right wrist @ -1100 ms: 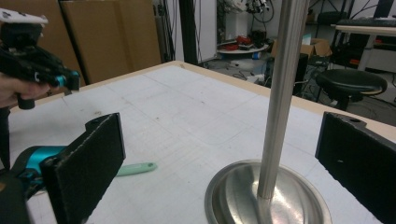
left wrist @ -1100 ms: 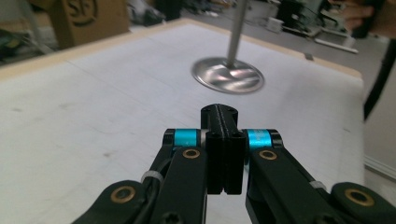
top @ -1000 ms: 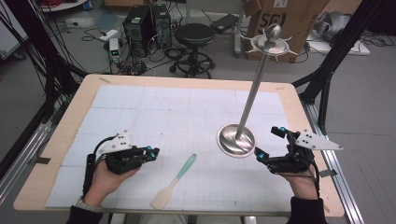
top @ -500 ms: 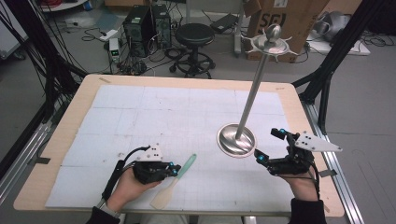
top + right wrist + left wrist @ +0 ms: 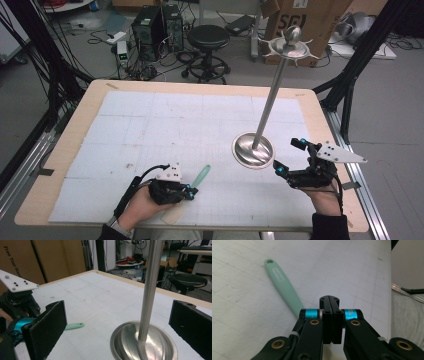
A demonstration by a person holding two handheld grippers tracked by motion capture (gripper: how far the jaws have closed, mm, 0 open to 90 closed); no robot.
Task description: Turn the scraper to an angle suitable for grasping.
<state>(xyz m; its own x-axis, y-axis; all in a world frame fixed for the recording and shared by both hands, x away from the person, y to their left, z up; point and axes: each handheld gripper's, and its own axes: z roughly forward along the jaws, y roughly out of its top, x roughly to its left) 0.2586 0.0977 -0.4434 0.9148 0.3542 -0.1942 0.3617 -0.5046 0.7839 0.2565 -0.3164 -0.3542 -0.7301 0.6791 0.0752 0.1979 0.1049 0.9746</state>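
While the right gripper (image 5: 289, 162) is held wide apart beside the metal stand (image 5: 254, 150), the left gripper (image 5: 331, 301), its jaws pressed together, is brought alongside the green spatula (image 5: 284, 287), which apparently must next be straddled with parted jaws.

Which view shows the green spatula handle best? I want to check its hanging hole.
The left gripper view: the spatula handle lies close, hole clear. The high view shows it small beside the left gripper; the right gripper view shows just its tip.

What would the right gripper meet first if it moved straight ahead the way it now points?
Probably the metal stand: its round base and pole lie between the right gripper's open fingers, just ahead, though depth is hard to judge.
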